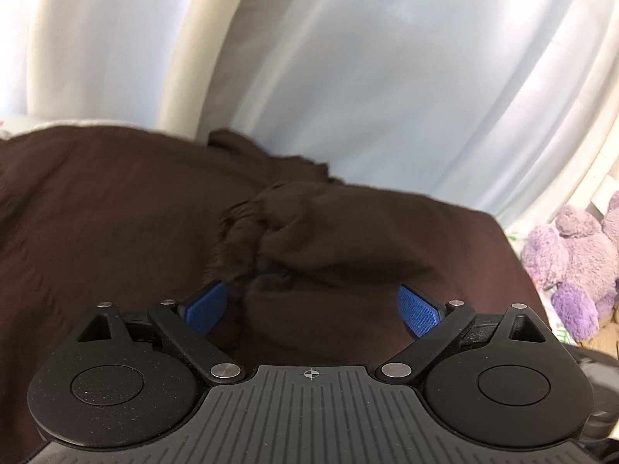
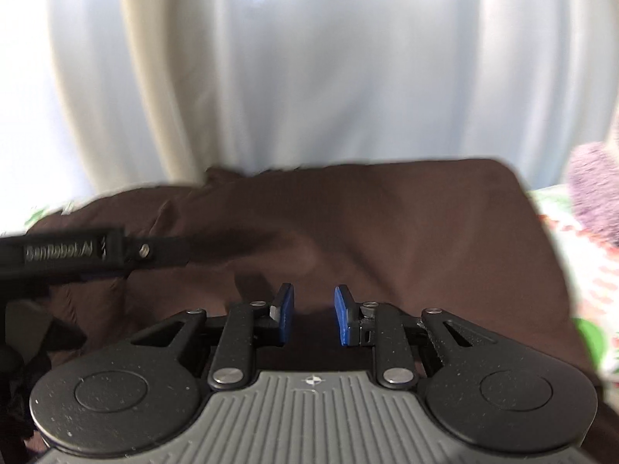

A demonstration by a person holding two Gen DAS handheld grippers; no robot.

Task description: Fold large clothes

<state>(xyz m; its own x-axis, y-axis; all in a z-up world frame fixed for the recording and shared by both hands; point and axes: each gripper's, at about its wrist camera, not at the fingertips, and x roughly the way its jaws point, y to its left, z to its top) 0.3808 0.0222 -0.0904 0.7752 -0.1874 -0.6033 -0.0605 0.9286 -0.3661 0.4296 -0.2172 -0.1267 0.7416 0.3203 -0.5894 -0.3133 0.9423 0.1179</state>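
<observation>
A large dark brown garment (image 1: 116,212) lies spread on a bed, with a bunched, wrinkled ridge (image 1: 263,239) in its middle. My left gripper (image 1: 313,305) hovers just over that ridge with its blue pads (image 1: 418,309) wide apart and nothing between them. In the right wrist view the same brown garment (image 2: 387,224) fills the lower half. My right gripper (image 2: 314,313) is over smooth cloth, its blue pads (image 2: 286,309) a short gap apart with nothing between them. The left gripper's black body (image 2: 77,255) shows at the left of that view.
White and pale blue curtains (image 1: 348,58) hang right behind the bed. A purple plush toy (image 1: 572,259) sits at the right, also blurred in the right wrist view (image 2: 592,189). A floral bedsheet (image 2: 580,270) shows beside the garment's right edge.
</observation>
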